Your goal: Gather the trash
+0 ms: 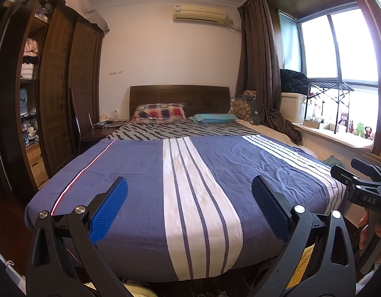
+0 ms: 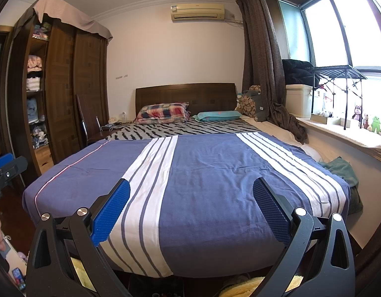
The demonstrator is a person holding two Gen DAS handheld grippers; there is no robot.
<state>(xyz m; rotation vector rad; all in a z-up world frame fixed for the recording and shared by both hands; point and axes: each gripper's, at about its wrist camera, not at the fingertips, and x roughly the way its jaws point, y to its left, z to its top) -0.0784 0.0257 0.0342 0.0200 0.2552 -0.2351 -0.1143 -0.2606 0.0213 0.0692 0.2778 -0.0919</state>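
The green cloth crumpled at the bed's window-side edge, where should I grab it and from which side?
Pinch the raised fold at the top of the green cloth, coming down from above with the right tongs. It lies slumped between the mattress and the window ledge, so a sideways approach looks blocked.

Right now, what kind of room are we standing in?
A bedroom, most likely in a home. A bed with a blue and white striped cover fills the view, a plaid red and blue pillow lies at the dark wooden headboard, and a tall dark wooden wardrobe holds folded clothes.

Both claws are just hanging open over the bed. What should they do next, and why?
Probably look elsewhere: both the left gripper and right gripper are open and empty, and no trash shows on the blue striped bedspread.
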